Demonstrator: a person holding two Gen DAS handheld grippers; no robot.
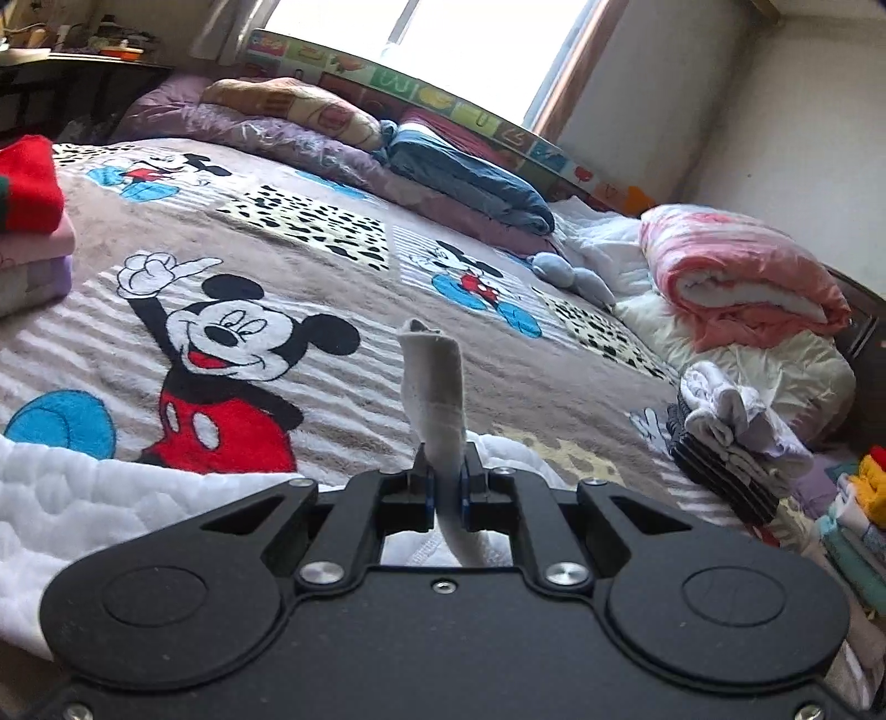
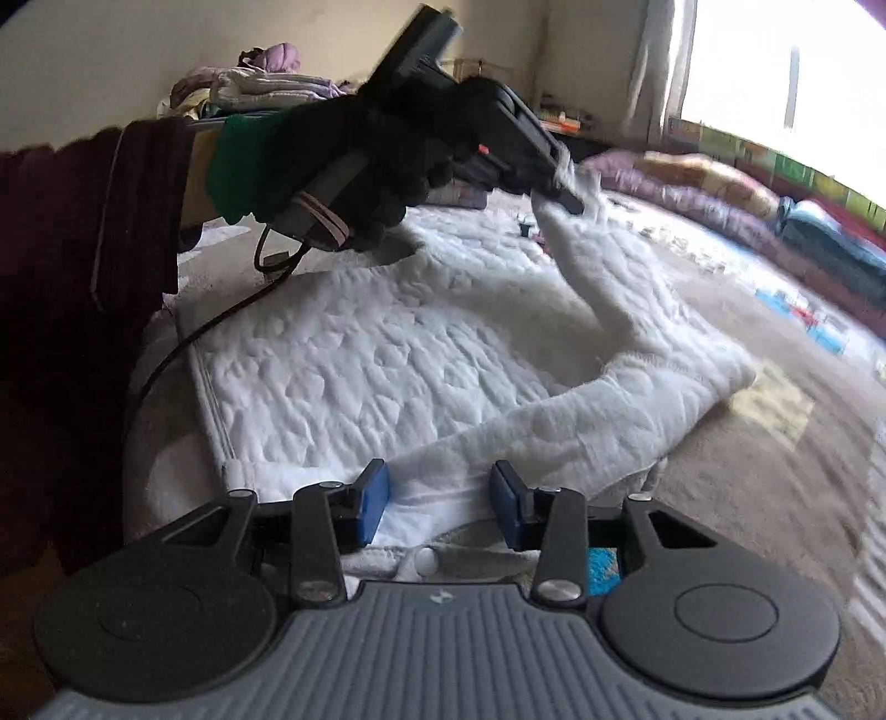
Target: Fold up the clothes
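Left gripper (image 1: 448,487): fingers (image 1: 422,482) closed tight on a strip of white garment (image 1: 434,387); pinched fabric stands upright past the fingertips, rest trails down behind the fingers. Seen from right wrist view, left gripper (image 2: 565,194) raised above the bed, held by a hand in a dark glove (image 2: 354,166), with cuff end of a sleeve (image 2: 587,266) lifted clear of the bed and draping down to the garment body.

Right gripper (image 2: 437,501): blue-padded fingers (image 2: 372,501) spread wide, nothing between them; positioned low over near edge of white garment (image 2: 360,365), contact with cloth not discernible.

Garment: white, quilted texture, spread mostly flat on the bed; second sleeve lying diagonally across lower part toward the right.

Bed: covered with grey Mickey Mouse blanket (image 1: 232,343). Folded stack topped in red (image 1: 30,188) at left edge. Pile of small folded items (image 1: 725,437) at right. Rolled pink quilt (image 1: 742,277) beyond it. Purple and blue bedding (image 1: 443,166) along far side under window (image 1: 470,44).
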